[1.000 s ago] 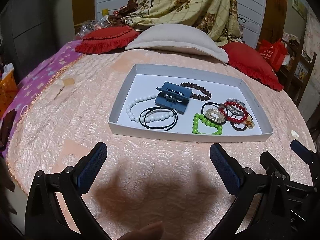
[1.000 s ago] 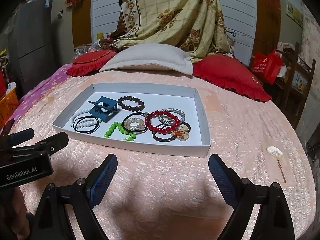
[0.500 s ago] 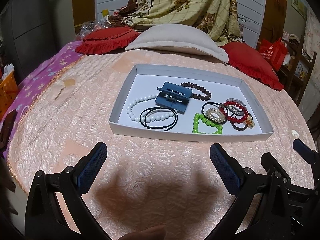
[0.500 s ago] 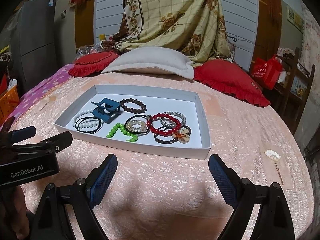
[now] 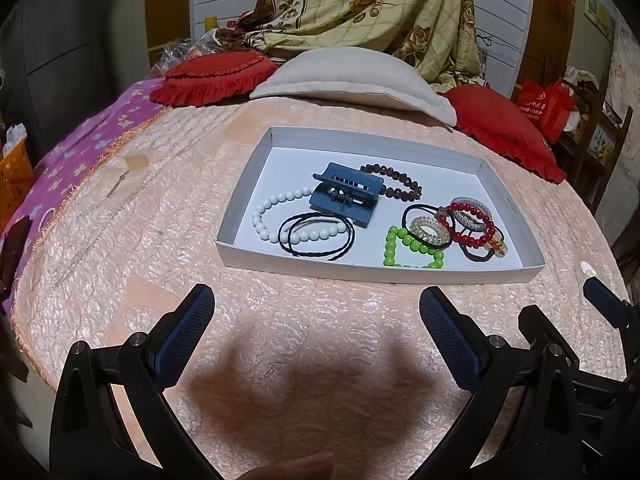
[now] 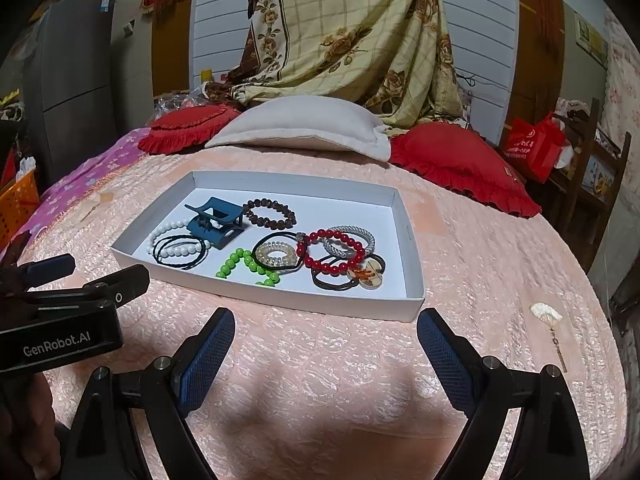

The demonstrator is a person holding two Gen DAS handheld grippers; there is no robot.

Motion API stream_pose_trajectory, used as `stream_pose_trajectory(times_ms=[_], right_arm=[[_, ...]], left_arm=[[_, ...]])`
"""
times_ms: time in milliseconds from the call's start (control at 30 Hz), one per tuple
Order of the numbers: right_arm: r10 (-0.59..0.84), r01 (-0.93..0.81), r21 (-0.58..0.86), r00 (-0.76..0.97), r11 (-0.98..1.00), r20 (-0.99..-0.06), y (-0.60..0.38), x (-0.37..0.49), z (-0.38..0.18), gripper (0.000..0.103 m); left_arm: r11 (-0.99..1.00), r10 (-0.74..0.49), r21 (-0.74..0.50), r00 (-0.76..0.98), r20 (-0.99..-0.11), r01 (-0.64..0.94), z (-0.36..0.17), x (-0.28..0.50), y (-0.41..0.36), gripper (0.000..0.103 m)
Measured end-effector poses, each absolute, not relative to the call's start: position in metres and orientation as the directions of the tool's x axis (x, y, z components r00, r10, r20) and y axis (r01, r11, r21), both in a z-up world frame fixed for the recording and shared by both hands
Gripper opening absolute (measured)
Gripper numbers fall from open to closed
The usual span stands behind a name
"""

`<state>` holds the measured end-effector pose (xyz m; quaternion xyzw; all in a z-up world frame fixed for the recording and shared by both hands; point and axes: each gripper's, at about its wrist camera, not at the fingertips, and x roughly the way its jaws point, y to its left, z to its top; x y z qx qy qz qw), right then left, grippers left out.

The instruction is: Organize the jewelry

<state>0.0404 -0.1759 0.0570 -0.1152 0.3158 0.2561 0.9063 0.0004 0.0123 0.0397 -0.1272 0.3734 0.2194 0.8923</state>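
Peach quilted bedspread [image 5: 320, 320] with a bubbly, shiny texture covers the bed, and a shallow white cardboard tray [image 5: 400, 270] sits in the middle of it with all the jewelry inside. Two red ruffled cushions [image 6: 460, 160] and one plain beige pillow [image 6: 304, 128] line the far edge of the bed, with a floral checked blanket [image 6: 352, 40] draped behind them.

Only the right wrist view catches the small shell charm on a pin [image 6: 546, 314] lying on the spread well to the right of the tray, plus the left hand-held gripper's body with its white lettering. The left wrist view shows just the tip of that charm, but gives a better look at the purple flowered sheet [image 5: 80, 148] along the bed's left edge.

In the tray: one blue plastic claw clip [image 5: 344, 198] near the middle, resting on a white bead strand [image 5: 280, 216]; one thin black cord loop [image 5: 316, 236] overlapping the white beads; one dark brown bead bracelet [image 5: 394, 184] toward the far edge; one green bead bracelet [image 5: 412, 248] at the near edge. At the right end there's a tangle: one red bead bracelet [image 5: 466, 224], one silvery mesh bangle [image 5: 474, 210], one clear spiral hair tie [image 5: 428, 230], and black elastics I can't count.

Left hand-held gripper [image 5: 316, 332] and right hand-held gripper [image 6: 324, 344] both hover in front of the tray's near edge, jaws wide apart, nothing between them.
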Motion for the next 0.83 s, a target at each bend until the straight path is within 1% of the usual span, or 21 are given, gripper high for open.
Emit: stream_pose_trajectory(times_ms=[533, 633, 833], right_arm=[[0.390, -0.536, -0.051, 0.672, 0.843, -0.629, -0.175, 0.040, 0.057, 0.091], [0.391, -0.537, -0.051, 0.673, 0.842, -0.628, -0.175, 0.040, 0.058, 0.091], [0.385, -0.534, -0.057, 0.675, 0.843, -0.629, -0.175, 0.039, 0.058, 0.091]], left_arm=[[0.872, 0.294, -0.067, 0.627, -0.721, -0.486, 0.039, 0.000, 0.013, 0.103], [0.882, 0.280, -0.072, 0.639, -0.716, -0.467, 0.040, 0.000, 0.010, 0.103], [0.890, 0.304, -0.035, 0.649, -0.697, -0.455, 0.043, 0.000, 0.003, 0.103]])
